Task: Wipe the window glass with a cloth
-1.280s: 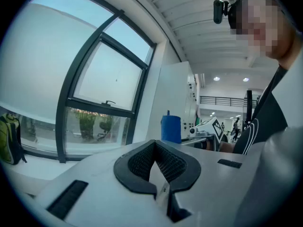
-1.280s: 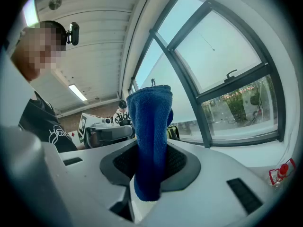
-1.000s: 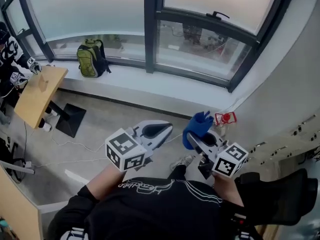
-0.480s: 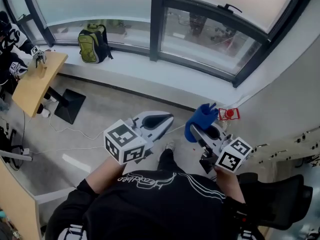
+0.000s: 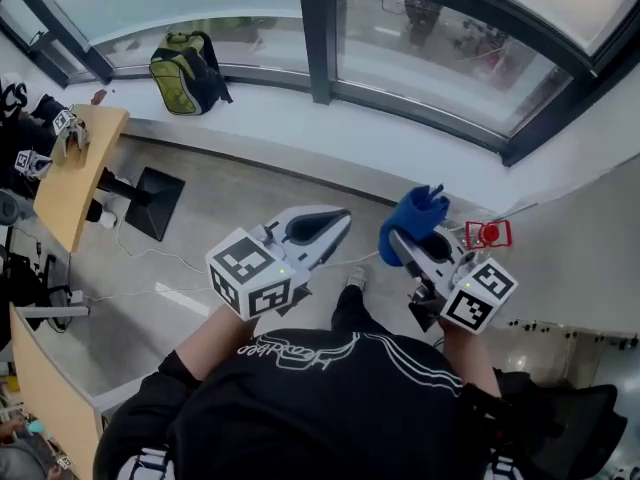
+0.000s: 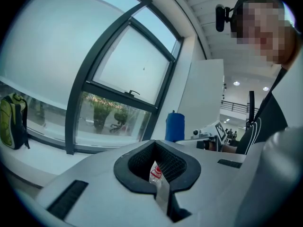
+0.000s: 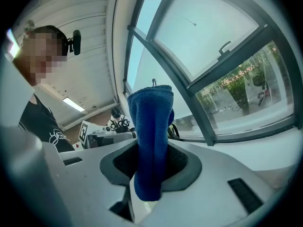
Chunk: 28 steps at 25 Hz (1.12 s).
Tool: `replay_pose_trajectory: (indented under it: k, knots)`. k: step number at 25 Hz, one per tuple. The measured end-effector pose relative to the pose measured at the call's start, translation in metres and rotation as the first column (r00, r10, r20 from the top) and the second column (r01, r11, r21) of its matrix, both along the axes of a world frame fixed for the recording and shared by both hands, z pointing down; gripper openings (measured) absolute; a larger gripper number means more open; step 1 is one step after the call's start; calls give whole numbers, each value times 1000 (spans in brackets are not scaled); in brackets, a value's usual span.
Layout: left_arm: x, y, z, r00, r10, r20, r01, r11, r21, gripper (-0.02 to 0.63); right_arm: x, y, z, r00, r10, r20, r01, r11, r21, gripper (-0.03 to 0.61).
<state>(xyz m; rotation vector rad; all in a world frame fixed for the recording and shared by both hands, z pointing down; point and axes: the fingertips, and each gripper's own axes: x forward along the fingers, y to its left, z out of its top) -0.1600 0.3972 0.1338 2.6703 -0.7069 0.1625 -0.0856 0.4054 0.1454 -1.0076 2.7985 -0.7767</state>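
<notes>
- Head view: since the earlier frame the person has closed in on the window. The sill [image 5: 380, 153] now lies nearer the claws and the backpack [image 5: 188, 66] sits higher in the picture.
- Head view: the right claw [image 5: 403, 243] is clamped on a blue cloth [image 5: 416, 216], which sticks up out of its tips. The left claw [image 5: 335, 230] is just beside it and carries nothing. Both hang over the floor, short of the sill and well apart from the glass [image 5: 430, 58]. A tabletop [image 5: 72, 173] stands off to the left.
- Left gripper view: the left claw [image 6: 159, 176] has its jaws pressed together with nothing between them. Only a scrap of red and white from the background shows through the hollow. The cloth [image 6: 174, 126] rises beyond it, and the window [image 6: 125, 65] fills the left.
- Right gripper view: the right claw [image 7: 149, 174] pinches the folded cloth [image 7: 151, 131] at its lower end, and the rest stands upright. The glass [image 7: 213, 30] is ahead and above, untouched.
- Step in hand, as I judge it: the approach, with wiping not yet begun.
- The next move calls for raising the right claw over the sill and laying the free end of the cloth flat on the pane, firmly enough that it does not slip.
</notes>
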Motion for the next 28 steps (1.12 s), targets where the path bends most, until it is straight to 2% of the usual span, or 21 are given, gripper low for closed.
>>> replay_pose_trajectory:
  k: [6,12,21,25,28]
  knots:
    - [54,-124,14,1000,-9,28,9,1000,-8,5,57,-128,20,999,43,21,-42,998,-37,94]
    - [66,-183,20,999,-22,33,23,1000,-18,5,85,-204,22,996,82,-30,-83,996,-30,94]
    - [44,-257,46,998,-48,41,50,998,-47,5,69,-288,44,990,116,-82,-116,993,1,94]
    - [40,-315,72,997,-64,39,67,994,-84,5,65,-342,63,986,138,-98,-140,990,-14,94]
    - [31,-366,86,996,-83,44,87,993,-83,5,55,-392,84,981,141,-132,-144,989,-14,94]
